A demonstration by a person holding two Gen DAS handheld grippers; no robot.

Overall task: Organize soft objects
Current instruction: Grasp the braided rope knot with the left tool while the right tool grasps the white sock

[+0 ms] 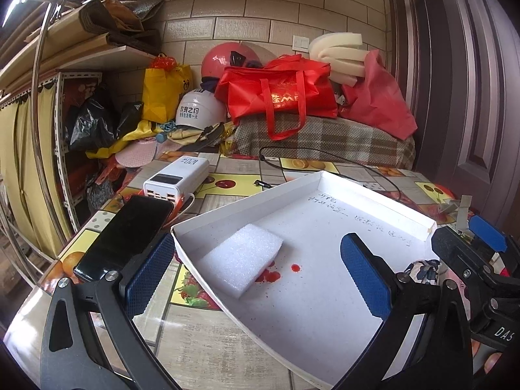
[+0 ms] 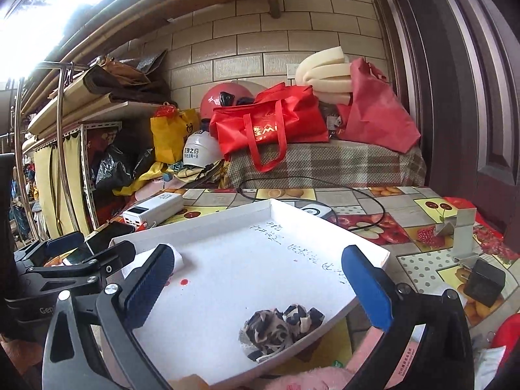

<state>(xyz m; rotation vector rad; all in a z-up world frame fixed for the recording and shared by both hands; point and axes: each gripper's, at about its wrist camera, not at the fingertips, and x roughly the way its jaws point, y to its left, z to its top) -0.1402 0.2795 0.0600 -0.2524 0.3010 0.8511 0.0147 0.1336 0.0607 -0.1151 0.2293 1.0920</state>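
Note:
A shallow white box (image 1: 325, 227) lies on the table; it also shows in the right wrist view (image 2: 247, 260). A white foam block (image 1: 242, 256) lies in its left part, partly hidden behind a finger in the right wrist view (image 2: 178, 258). A crumpled patterned cloth (image 2: 279, 328) lies in the box near its front right edge; a bit of it shows in the left wrist view (image 1: 422, 269). My left gripper (image 1: 260, 273) is open and empty, just in front of the foam. My right gripper (image 2: 260, 286) is open and empty, straddling the cloth from above.
A black phone (image 1: 126, 234) and a white power bank (image 1: 178, 178) lie left of the box. A black cable (image 1: 325, 156) runs behind it. A black charger (image 2: 484, 281) and a metal stand (image 2: 461, 230) sit to the right. Something pink and fluffy (image 2: 325, 378) lies at the front edge.

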